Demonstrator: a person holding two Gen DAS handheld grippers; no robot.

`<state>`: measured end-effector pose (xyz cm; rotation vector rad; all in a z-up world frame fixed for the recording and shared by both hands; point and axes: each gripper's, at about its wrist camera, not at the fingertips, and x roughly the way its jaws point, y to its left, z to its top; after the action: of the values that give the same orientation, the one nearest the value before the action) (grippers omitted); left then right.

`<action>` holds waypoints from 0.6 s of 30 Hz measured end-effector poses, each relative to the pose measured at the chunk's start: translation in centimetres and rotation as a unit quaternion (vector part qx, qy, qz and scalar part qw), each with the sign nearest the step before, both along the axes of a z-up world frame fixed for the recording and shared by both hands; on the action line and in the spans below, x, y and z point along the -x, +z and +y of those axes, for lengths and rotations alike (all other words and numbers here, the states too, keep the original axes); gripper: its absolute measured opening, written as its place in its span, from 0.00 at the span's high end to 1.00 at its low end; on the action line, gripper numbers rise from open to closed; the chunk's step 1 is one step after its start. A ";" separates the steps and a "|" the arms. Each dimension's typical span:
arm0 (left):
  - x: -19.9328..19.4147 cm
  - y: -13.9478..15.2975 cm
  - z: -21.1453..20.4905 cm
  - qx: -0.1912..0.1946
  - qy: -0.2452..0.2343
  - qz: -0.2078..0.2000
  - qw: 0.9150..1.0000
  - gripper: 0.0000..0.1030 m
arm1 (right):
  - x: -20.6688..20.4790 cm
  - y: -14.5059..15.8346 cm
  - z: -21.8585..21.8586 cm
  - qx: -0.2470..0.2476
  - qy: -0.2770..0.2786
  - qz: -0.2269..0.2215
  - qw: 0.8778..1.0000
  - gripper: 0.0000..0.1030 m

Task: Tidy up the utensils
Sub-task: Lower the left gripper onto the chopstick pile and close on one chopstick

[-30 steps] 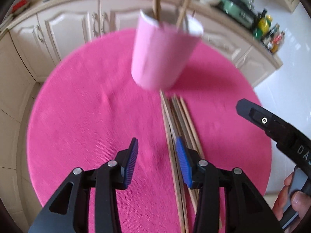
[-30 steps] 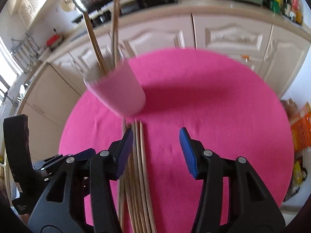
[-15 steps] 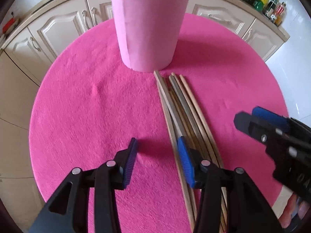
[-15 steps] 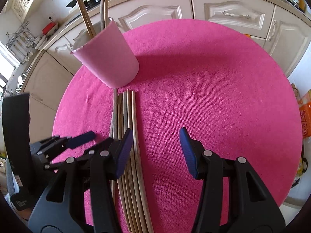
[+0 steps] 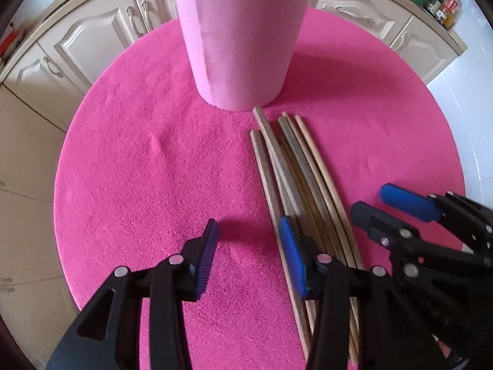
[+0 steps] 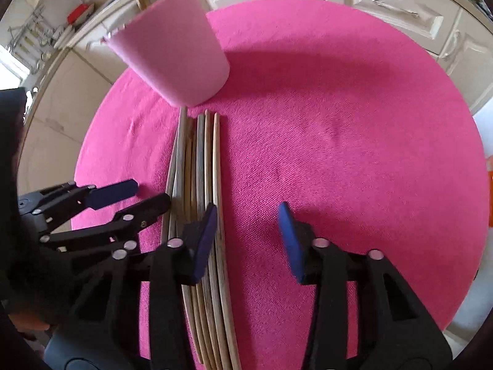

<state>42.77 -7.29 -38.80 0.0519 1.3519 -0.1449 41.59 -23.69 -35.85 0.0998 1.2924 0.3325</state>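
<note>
Kitchen cabinets behind pink round table. Since a second ago, dropped closer over chopsticks lying just before pink cup. Left gripper, right gripper wide apart, empty. Pickup likely next.

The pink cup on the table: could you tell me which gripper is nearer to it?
Neither clearly. The left gripper and right gripper both hover short of the pink cup, flanking the chopsticks lying before it.
</note>
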 end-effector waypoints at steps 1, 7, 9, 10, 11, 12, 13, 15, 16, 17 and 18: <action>0.0 0.0 0.1 0.008 0.005 0.005 1.000 0.61 | -0.1 -0.1 0.2 0.002 0.005 0.003 1.000 0.66; 0.5 -0.2 -0.2 0.022 0.006 0.024 0.999 0.63 | -0.8 -0.3 0.1 0.006 0.016 0.017 1.000 0.71; 0.5 -0.3 -0.4 0.012 -0.003 0.012 1.000 0.62 | -1.1 -0.3 0.0 0.003 0.018 0.024 1.000 0.71; 0.4 -0.3 -0.4 0.013 -0.002 0.011 1.000 0.63 | -1.2 -0.2 -0.2 0.004 0.019 0.026 0.999 0.71; 0.4 -0.3 -0.3 0.017 -0.004 0.011 1.000 0.68 | -1.2 -0.2 -0.2 0.006 0.023 0.028 0.999 0.71; 0.3 -0.3 -0.3 0.026 -0.010 0.011 1.000 0.72 | -1.5 -0.1 0.0 0.008 0.027 0.028 0.999 0.71; 0.4 -0.4 -0.4 0.032 -0.013 0.013 0.999 0.80 | -1.6 0.1 0.2 0.010 0.032 0.028 0.999 0.71; 0.2 -0.3 -0.4 0.045 -0.014 0.017 0.999 0.87 | -1.7 0.3 0.6 0.008 0.036 0.030 0.999 0.71; 0.1 -0.3 -0.1 0.048 -0.012 0.019 0.999 0.90 | -1.8 0.4 0.7 0.007 0.039 0.031 0.999 0.71; 0.1 -0.2 0.1 0.051 -0.010 0.020 0.998 0.91 | -1.8 0.5 0.8 0.009 0.041 0.030 0.999 0.71; 0.1 -0.2 0.3 0.055 -0.007 0.021 0.998 0.91 | -1.8 0.5 0.9 0.009 0.043 0.033 0.998 0.71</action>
<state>42.68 -6.99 -39.01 -0.0348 1.3845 -0.2329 43.41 -22.81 -35.33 0.0393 1.3672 0.3941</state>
